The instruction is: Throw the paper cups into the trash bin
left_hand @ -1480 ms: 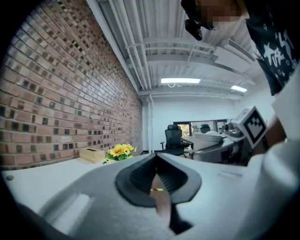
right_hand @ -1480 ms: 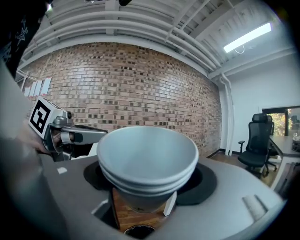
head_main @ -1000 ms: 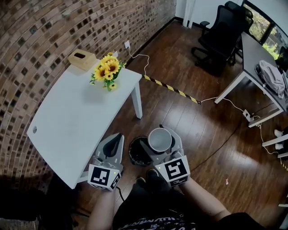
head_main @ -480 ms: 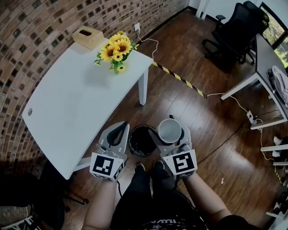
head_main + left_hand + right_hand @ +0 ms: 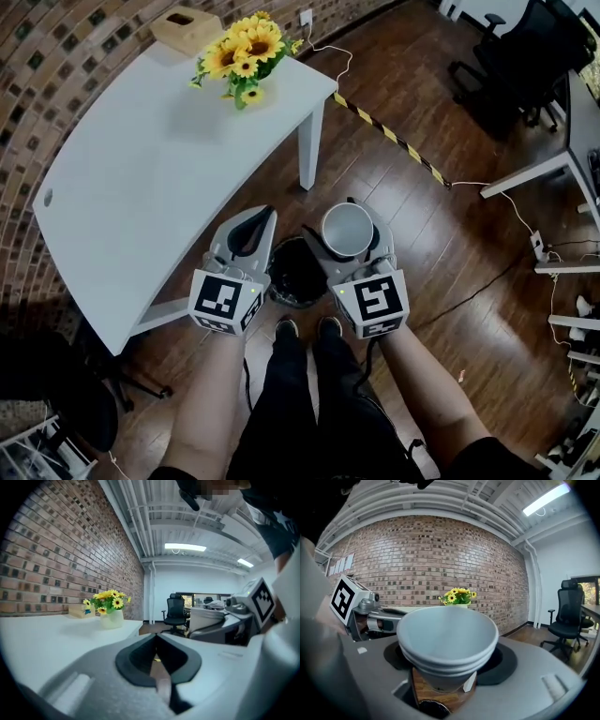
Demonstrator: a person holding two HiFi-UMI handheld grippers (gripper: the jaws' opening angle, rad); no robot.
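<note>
On the floor just in front of the person, the trash bin (image 5: pixel 293 274) now shows whole between the two grippers; a second ago the right gripper covered part of it. We note the white table (image 5: pixel 141 187) with its sunflowers (image 5: pixel 240 52) sits farther up the head view than before. The bin is dark inside and we cannot make out any contents. The right gripper (image 5: pixel 349 234) has its jaws spread wide and pressed against the sides of a nested stack of paper cups (image 5: pixel 447 639), mouth up, empty, just right of the bin's rim and not over it. The left gripper (image 5: pixel 268 216) has its jaws brought together on nothing, at the bin's left edge. Both forearms reach forward side by side, marker cubes nearest the person.
</note>
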